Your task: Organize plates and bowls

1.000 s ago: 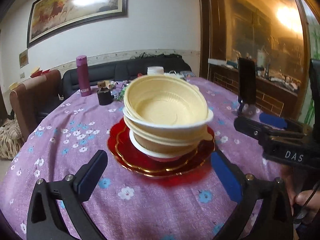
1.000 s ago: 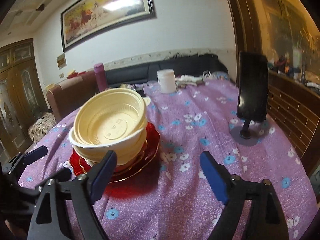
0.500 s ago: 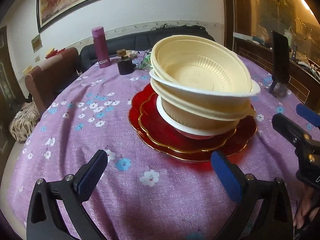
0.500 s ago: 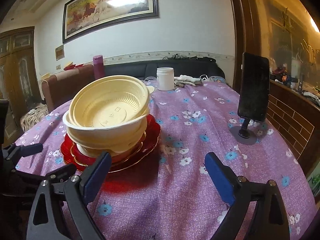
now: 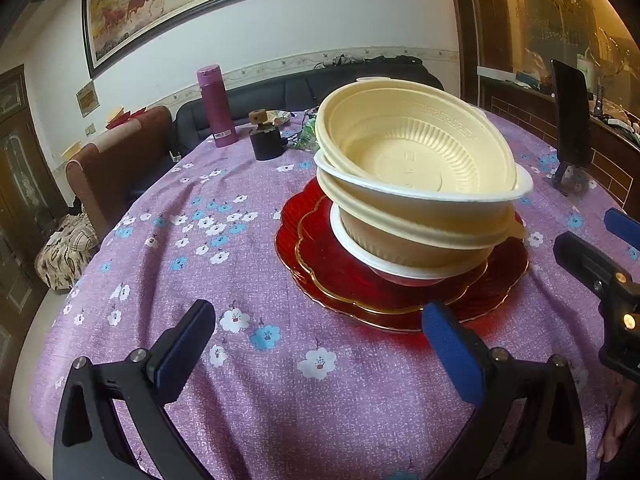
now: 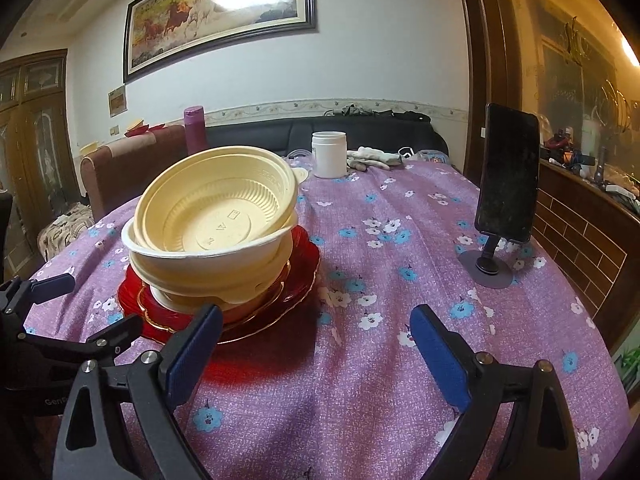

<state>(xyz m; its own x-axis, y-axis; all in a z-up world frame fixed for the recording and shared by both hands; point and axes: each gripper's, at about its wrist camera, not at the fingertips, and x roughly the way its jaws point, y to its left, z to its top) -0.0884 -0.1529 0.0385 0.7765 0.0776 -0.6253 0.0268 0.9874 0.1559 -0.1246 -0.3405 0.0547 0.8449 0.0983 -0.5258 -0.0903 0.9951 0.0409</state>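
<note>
Cream bowls [image 5: 420, 168] sit stacked on red plates [image 5: 320, 256] mid-tabletop [image 5: 200, 248], both left tongs [image 5: 320, 350] and right tongs [image 6: 316, 348] spread apart and empty, while a purple flask [image 5: 216, 106], dark jar [image 5: 266, 142], white jar [image 6: 329, 154] and phone stand [image 6: 506, 184] ring the stack.

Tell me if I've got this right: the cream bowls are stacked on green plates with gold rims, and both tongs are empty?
Not quite: the plates are red, not green, as the left wrist view shows plainly. The rest holds: the cream bowls sit stacked on those gold-rimmed plates, and both the left tongs and the right tongs stand open with nothing between them.
</note>
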